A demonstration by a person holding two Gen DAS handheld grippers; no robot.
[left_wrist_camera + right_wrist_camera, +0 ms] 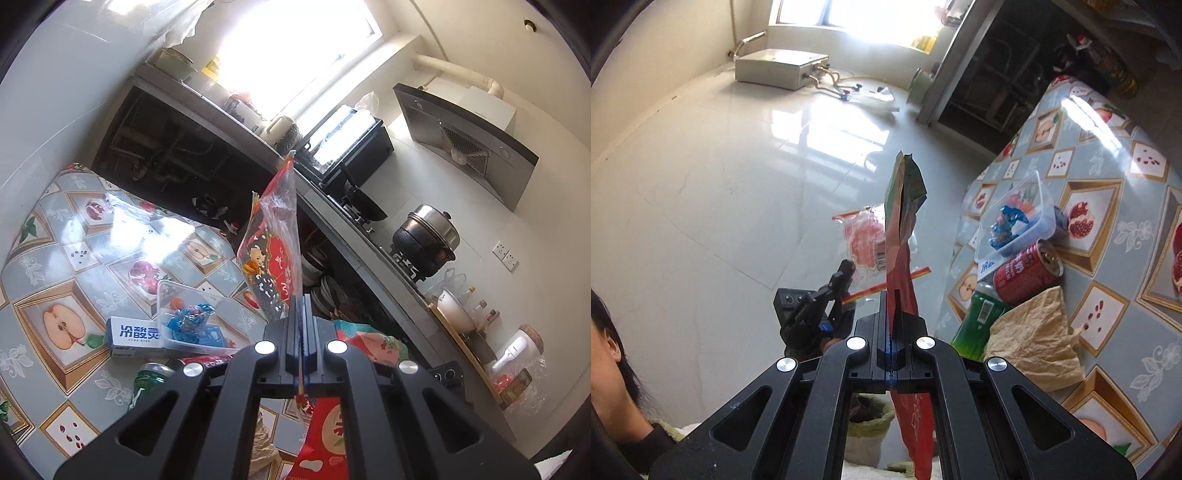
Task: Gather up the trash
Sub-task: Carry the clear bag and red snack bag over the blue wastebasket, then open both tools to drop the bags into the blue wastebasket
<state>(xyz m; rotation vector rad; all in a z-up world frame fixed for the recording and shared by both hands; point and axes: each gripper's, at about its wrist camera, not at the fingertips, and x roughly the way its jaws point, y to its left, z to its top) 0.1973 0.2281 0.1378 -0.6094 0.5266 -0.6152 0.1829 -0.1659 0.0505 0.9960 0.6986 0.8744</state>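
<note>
Left gripper (301,314) pinches a clear snack bag (271,240); right gripper (894,321) pinches a red wrapper (899,236). Keep both grips firm until over the bin; can (1027,271) and bottle (975,317) wait on worktop (1108,295).

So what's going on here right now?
A person is clearing trash from the table. The left hand-held gripper is shut on a clear printed snack bag; the right hand-held gripper is shut on a red foil wrapper. A red can, green bottle and crumpled paper remain.
</note>
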